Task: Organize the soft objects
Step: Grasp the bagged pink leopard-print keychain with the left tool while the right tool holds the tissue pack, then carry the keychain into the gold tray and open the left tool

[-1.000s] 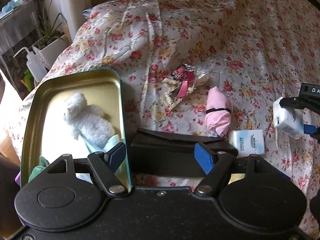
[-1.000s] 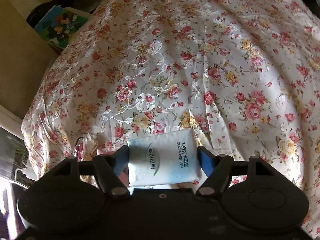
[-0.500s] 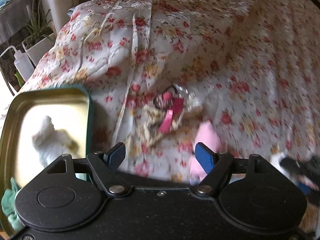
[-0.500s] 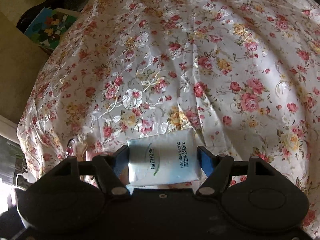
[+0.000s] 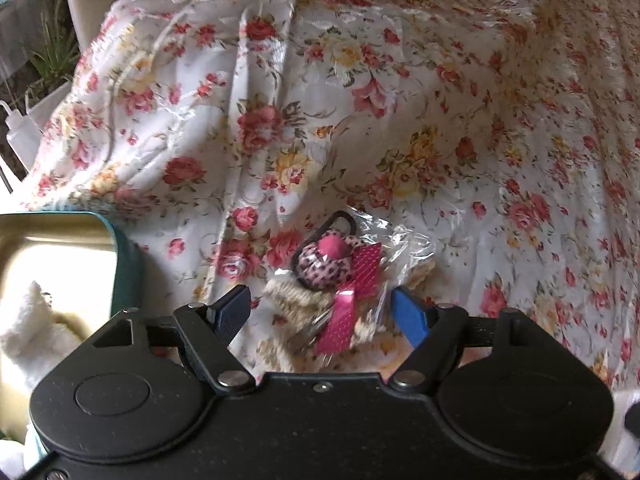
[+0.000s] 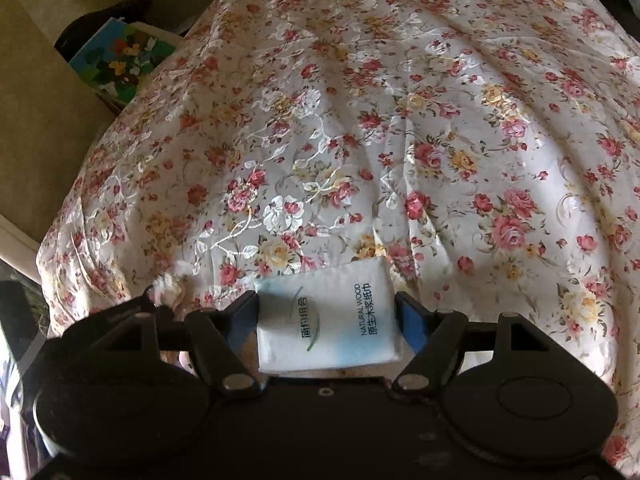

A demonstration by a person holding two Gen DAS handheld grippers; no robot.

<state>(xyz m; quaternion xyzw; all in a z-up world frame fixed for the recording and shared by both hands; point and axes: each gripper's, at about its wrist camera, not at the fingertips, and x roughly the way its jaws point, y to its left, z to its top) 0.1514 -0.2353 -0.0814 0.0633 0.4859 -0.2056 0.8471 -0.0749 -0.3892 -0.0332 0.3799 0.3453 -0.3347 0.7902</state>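
A clear plastic bag (image 5: 340,268) with a pink leopard-print hair tie and pink bow lies on the floral bedspread (image 5: 440,120). My left gripper (image 5: 320,304) stands open just over it, the bag's near end between the blue fingers, pads apart from it. To the left sits an open teal tin (image 5: 124,256) with a white plush toy (image 5: 32,332) inside. In the right wrist view my right gripper (image 6: 326,312) is shut on a white tissue pack (image 6: 328,320), which spans from finger to finger above the bedspread (image 6: 360,140).
The bed's edge drops off at the left, where a white squeeze bottle (image 5: 18,132) and a potted plant (image 5: 56,60) stand. A colourful box (image 6: 120,60) sits beyond the bed's far left corner in the right wrist view.
My left gripper has moved from over the tin to the hair-accessory bag and come lower; the tin slid to the view's left and the pink roll left view. The right gripper has held still.
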